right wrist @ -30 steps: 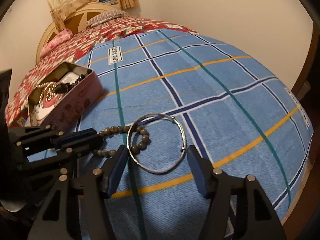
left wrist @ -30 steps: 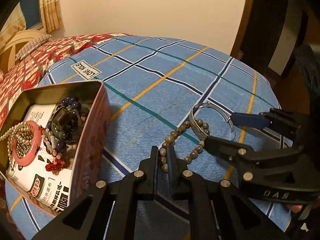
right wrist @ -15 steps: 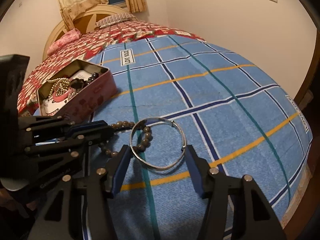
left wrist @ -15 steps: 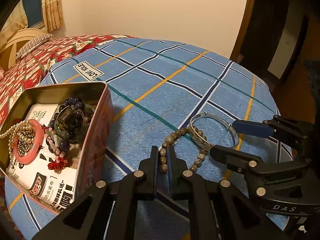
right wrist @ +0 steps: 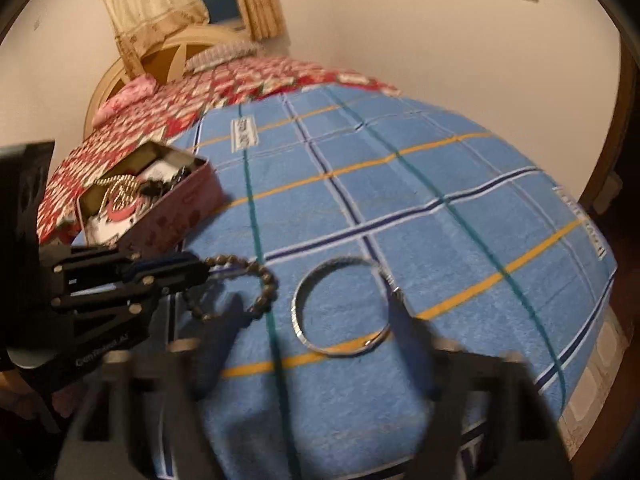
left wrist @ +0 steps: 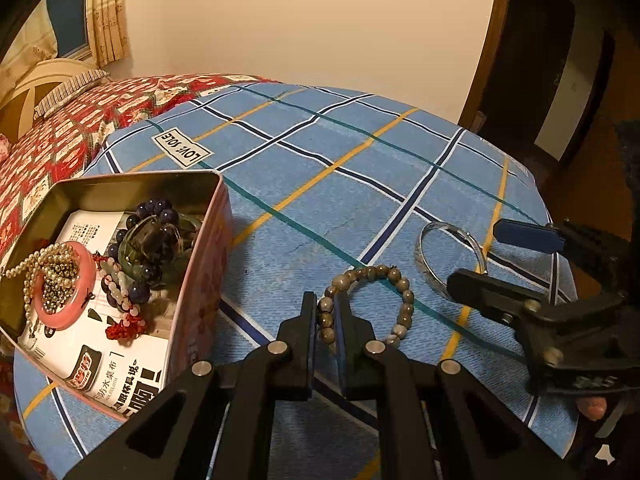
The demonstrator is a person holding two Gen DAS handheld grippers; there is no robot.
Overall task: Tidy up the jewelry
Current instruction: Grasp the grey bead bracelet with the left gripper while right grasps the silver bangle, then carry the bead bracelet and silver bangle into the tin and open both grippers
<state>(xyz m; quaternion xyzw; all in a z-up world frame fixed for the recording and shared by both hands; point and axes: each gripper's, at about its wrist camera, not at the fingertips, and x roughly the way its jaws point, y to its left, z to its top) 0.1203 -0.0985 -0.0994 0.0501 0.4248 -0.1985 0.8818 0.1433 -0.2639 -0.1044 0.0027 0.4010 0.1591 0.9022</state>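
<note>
A brown bead bracelet [left wrist: 400,292] hangs from my left gripper [left wrist: 325,322], which is shut on its left side and holds it just off the blue checked cloth; it also shows in the right wrist view [right wrist: 264,284]. A silver bangle [left wrist: 444,260] lies flat on the cloth beside it, apart from the beads. My right gripper [right wrist: 316,332] is open, its blurred fingers either side of the bangle [right wrist: 340,308]. An open pink tin [left wrist: 208,264] with several bracelets, pearls and a pink ring stands at the left.
The round table's blue checked cloth [left wrist: 360,168] drops off at the right and far edges. A bed with a red quilt [left wrist: 80,120] lies behind the tin. A dark doorway [left wrist: 560,80] is at the back right.
My left gripper has lifted the bead bracelet and drawn it left, off the silver bangle. The right gripper has shifted and is now blurred with motion around the bangle.
</note>
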